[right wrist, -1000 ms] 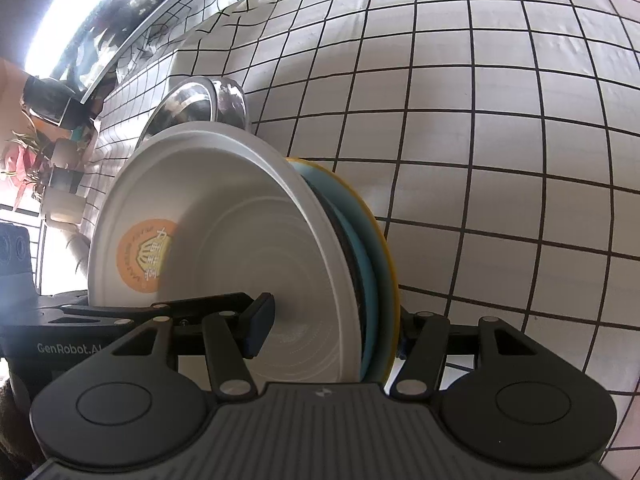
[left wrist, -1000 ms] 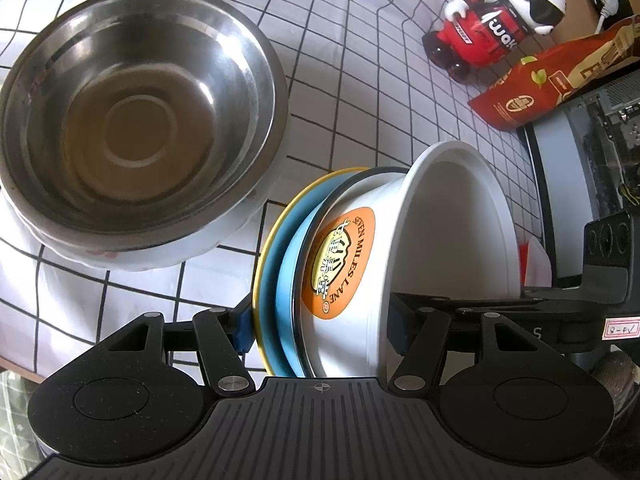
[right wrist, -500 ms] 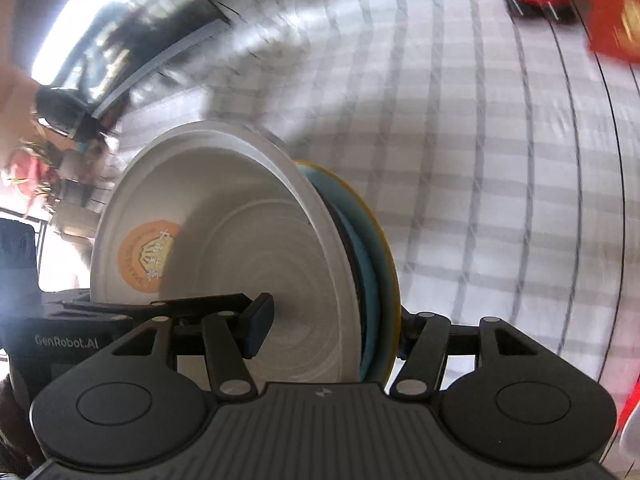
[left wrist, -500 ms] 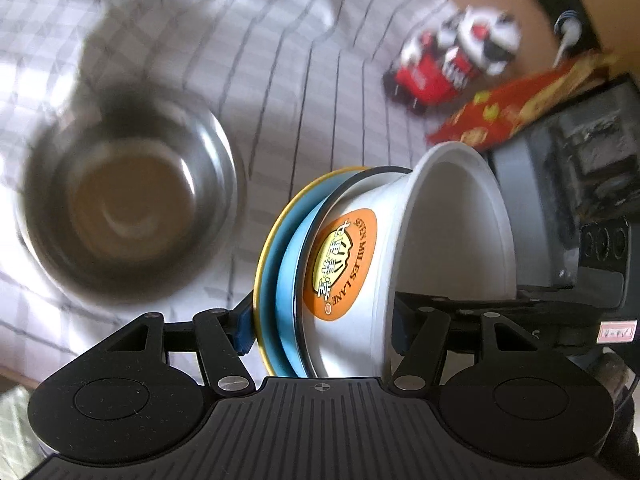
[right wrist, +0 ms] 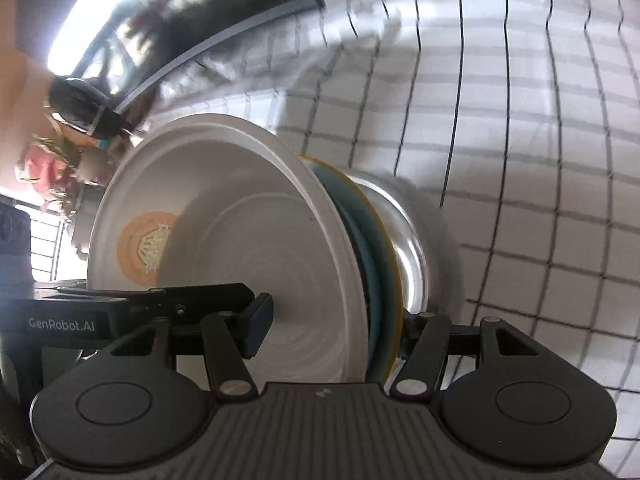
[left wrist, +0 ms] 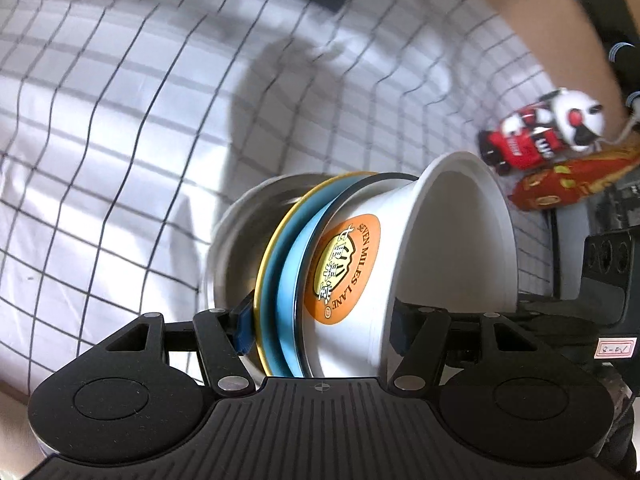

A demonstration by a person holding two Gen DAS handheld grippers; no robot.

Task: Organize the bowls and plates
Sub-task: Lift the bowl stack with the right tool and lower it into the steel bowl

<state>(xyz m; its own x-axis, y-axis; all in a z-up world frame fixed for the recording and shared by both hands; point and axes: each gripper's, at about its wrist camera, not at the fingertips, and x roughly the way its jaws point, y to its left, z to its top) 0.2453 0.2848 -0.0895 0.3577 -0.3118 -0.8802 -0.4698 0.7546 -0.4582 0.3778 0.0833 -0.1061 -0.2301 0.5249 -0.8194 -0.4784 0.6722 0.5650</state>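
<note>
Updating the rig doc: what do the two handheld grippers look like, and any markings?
Both are matte black plastic: a ribbed central body, round discs either side, linkage arms with silver pivot pins, blue finger pads. The left gripper appears in the right wrist view with white "GenRobot.AI" lettering. The right gripper shows a small white label, red-bordered, handwritten and illegible, in the left wrist view. No cables or sleeves visible.

A lived-in home: beyond the fingers spreads a white cloth with a black grid (left wrist: 120,140); far to their right stand a red-and-white toy robot figure (left wrist: 544,132) and a red printed snack packet (left wrist: 568,184).
</note>
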